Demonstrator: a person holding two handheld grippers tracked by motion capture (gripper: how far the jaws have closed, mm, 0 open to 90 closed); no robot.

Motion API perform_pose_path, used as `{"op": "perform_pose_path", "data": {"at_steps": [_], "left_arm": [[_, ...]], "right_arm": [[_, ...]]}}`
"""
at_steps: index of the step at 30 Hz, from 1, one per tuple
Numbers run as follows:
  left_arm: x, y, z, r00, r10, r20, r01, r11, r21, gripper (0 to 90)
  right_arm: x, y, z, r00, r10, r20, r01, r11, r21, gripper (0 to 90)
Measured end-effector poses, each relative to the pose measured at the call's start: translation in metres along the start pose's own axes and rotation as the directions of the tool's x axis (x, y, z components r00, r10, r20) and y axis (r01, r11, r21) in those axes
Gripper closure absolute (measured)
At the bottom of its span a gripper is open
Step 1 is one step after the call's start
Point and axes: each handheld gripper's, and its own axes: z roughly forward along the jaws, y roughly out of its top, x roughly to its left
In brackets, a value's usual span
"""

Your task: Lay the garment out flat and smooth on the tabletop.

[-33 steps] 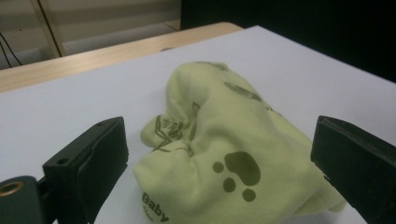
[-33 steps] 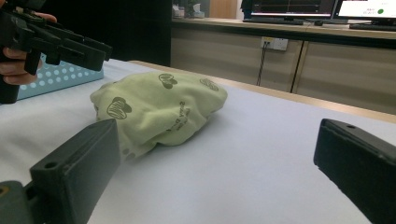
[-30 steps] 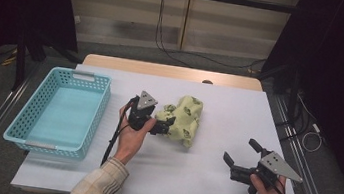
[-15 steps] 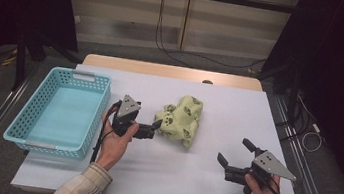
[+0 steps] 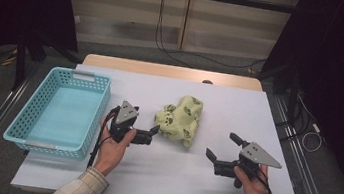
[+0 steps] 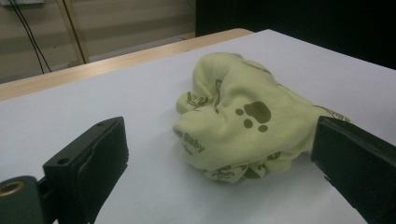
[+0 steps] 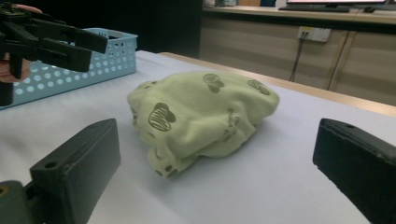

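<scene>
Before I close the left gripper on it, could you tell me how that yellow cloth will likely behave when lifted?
The yellow cloth lies crumpled in soft folds, so it will probably droop and unfurl. It looks thin, so likely light. The left gripper stands open beside it; one pinch may catch only one fold.

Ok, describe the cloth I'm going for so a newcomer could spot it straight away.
On the white table, right of the turquoise basket, a crumpled bundle lies between the two grippers. It is the pale yellow-green baby garment, soft, with dark paw and heart prints.
</scene>
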Motion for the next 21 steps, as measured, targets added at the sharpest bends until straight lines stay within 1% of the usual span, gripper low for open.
{"op": "perform_pose_path", "data": {"at_steps": [1, 2, 3, 4, 5, 6, 7, 8, 9, 10, 11, 12, 13, 14, 15, 16, 17, 18, 19, 21], "left_arm": [[0.001, 0.0, 0.0, 1.0, 0.003, -0.002, -0.003, 1.0, -0.001, 4.0], [0.002, 0.0, 0.0, 1.0, -0.002, -0.003, 0.002, 1.0, 0.004, 4.0], [0.003, -0.001, 0.0, 1.0, -0.003, -0.006, 0.003, 1.0, 0.01, 4.0], [0.006, -0.001, -0.001, 0.9998, 0.006, -0.019, -0.005, 0.9999, 0.016, 4.0], [0.006, -0.001, -0.001, 0.9998, 0.006, -0.019, -0.005, 0.9999, 0.016, 4.0], [0.007, -0.002, -0.001, 0.9998, -0.009, -0.019, 0.009, 0.9999, 0.009, 4.0], [0.01, -0.002, -0.002, 0.9997, -0.003, -0.022, 0.003, 0.9999, 0.015, 4.0], [0.01, -0.002, -0.002, 0.9997, -0.003, -0.022, 0.003, 0.9999, 0.015, 4.0], [0.009, -0.002, -0.003, 0.9996, -0.011, -0.027, 0.011, 0.9998, 0.014, 4.0], [0.01, -0.003, -0.004, 0.9997, -0.006, -0.023, 0.007, 0.9998, 0.019, 4.0], [0.01, -0.003, -0.004, 0.9997, -0.006, -0.022, 0.007, 0.9998, 0.021, 4.0], [0.01, -0.003, -0.004, 0.9998, -0.003, -0.02, 0.003, 0.9996, 0.028, 4.0], [0.01, -0.004, -0.003, 0.9996, -0.003, -0.027, 0.004, 0.9995, 0.033, 4.0], [0.01, -0.004, -0.002, 0.9997, 0.001, -0.026, 0.0, 0.9988, 0.048, 4.0], [0.01, -0.005, -0.001, 0.9997, -0.002, -0.024, 0.003, 0.9987, 0.05, 4.0], [0.009, -0.005, 0.0, 0.9997, -0.009, -0.024, 0.01, 0.9991, 0.041, 4.0], [0.008, -0.005, -0.001, 0.9997, 0.006, -0.026, -0.005, 0.999, 0.044, 4.0], [0.008, -0.005, -0.001, 0.9995, 0.01, -0.031, -0.009, 0.9988, 0.049, 4.0], [0.008, -0.005, -0.001, 0.9995, 0.018, -0.027, -0.017, 0.9983, 0.056, 4.0], [0.008, -0.006, -0.001, 0.9997, 0.012, -0.022, -0.011, 0.9989, 0.046, 4.0]], "right_arm": [[0.002, 0.003, 0.008, 0.9999, -0.009, -0.009, 0.009, 1.0, 0.01, 0.5], [0.002, 0.003, 0.008, 0.9999, -0.009, -0.009, 0.009, 1.0, 0.01, 0.5], [0.002, 0.004, 0.011, 0.9998, -0.011, -0.016, 0.011, 1.0, 0.022, 0.6], [0.004, 0.006, 0.019, 0.9993, 0.002, -0.036, 0.0, 0.999, 0.044, 0.8], [0.004, 0.006, 0.019, 0.9993, 0.002, -0.036, 0.0, 0.999, 0.044, 0.8], [0.006, 0.008, 0.026, 0.9983, -0.014, -0.057, 0.017, 0.998, 0.059, 1.5], [0.007, 0.009, 0.03, 0.9976, -0.022, -0.066, 0.026, 0.998, 0.061, 1.9], [0.007, 0.009, 0.03, 0.9976, -0.022, -0.066, 0.026, 0.998, 0.061, 1.9], [0.01, 0.011, 0.036, 0.9971, -0.034, -0.068, 0.04, 0.996, 0.077, 2.0], [0.01, 0.011, 0.036, 0.9971, -0.034, -0.068, 0.04, 0.996, 0.077, 2.0], [0.011, 0.012, 0.04, 0.9961, -0.034, -0.081, 0.041, 0.996, 0.083, 2.8], [0.012, 0.012, 0.044, 0.9957, -0.03, -0.088, 0.038, 0.995, 0.09, 5.6], [0.012, 0.012, 0.048, 0.9942, -0.027, -0.104, 0.037, 0.995, 0.092, 8.1], [0.012, 0.012, 0.052, 0.9943, -0.022, -0.105, 0.032, 0.994, 0.1, 7.9], [0.011, 0.012, 0.056, 0.9951, -0.017, -0.097, 0.028, 0.994, 0.108, 7.2], [0.012, 0.011, 0.063, 0.995, -0.033, -0.094, 0.045, 0.99, 0.134, 7.6], [0.012, 0.011, 0.063, 0.995, -0.033, -0.094, 0.045, 0.99, 0.134, 7.6], [0.013, 0.01, 0.066, 0.9951, -0.045, -0.088, 0.058, 0.988, 0.144, 7.9], [0.013, 0.009, 0.067, 0.9948, -0.04, -0.094, 0.053, 0.987, 0.149, 8.4], [0.014, 0.009, 0.07, 0.9923, -0.035, -0.119, 0.053, 0.987, 0.154, 8.4]]}}
